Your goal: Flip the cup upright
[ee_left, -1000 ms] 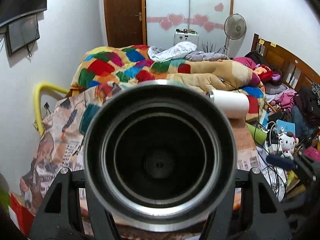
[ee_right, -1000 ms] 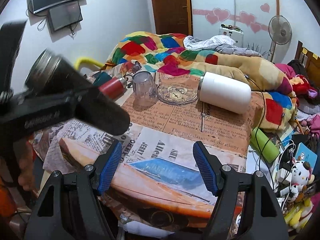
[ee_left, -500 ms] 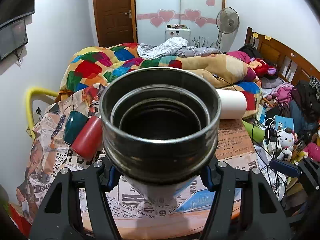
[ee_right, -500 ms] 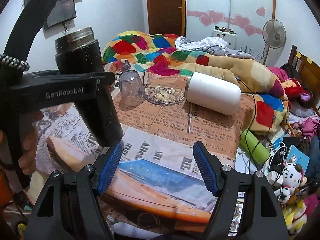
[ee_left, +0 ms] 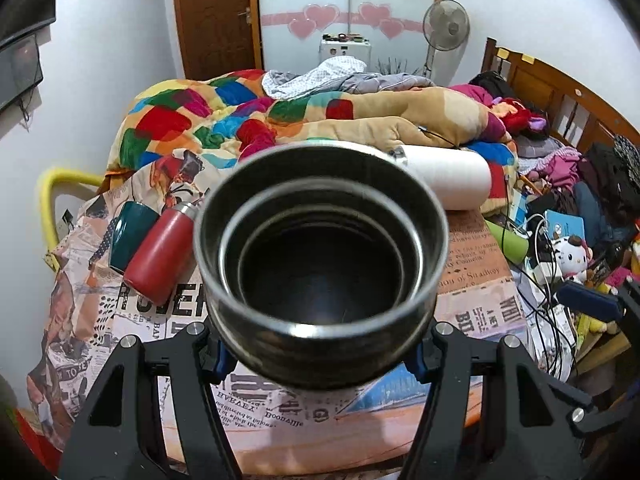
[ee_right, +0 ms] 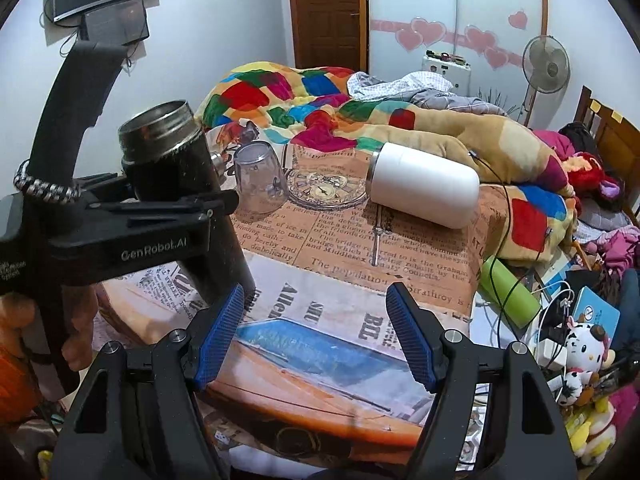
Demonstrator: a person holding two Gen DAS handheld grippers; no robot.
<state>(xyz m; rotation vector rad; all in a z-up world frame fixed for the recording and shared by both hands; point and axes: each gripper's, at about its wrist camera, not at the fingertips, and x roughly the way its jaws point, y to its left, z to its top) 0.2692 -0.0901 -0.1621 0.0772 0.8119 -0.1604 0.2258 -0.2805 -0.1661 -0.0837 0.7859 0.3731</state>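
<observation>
**Cup clamped mouth-up in left gripper**

Cup [ee_left: 320,276] fills the centre of the left wrist view, its open mouth turned toward the lens so the dark inside and steel rim show; its body is hidden there. The left gripper [ee_left: 318,354] pinches it from both sides, blue pads only just peeking out beside it at lower centre.

The right wrist view gives what that one cannot: the same cup [ee_right: 180,196], at the left of the frame, is a tall dark flask with a threaded steel neck, mouth up and leaning slightly, its lower end behind a blue pad, so I cannot tell whether it touches the bench [ee_right: 420,280]. The left gripper [ee_right: 160,236] crosses its middle, and a hand shows at the far left edge.

The right gripper [ee_right: 316,336] stands spread wide at lower centre, nothing between its pads, above the newspaper-print cover.

At upper centre of the right view, a clear cup [ee_right: 260,178] stands mouth-down and a white flask [ee_right: 424,190] lies on its side. Only the left view shows fully the red bottle [ee_left: 162,256] and teal cup [ee_left: 130,236] lying at middle left. A green bottle [ee_right: 508,296] lies off the bench's right edge.
</observation>
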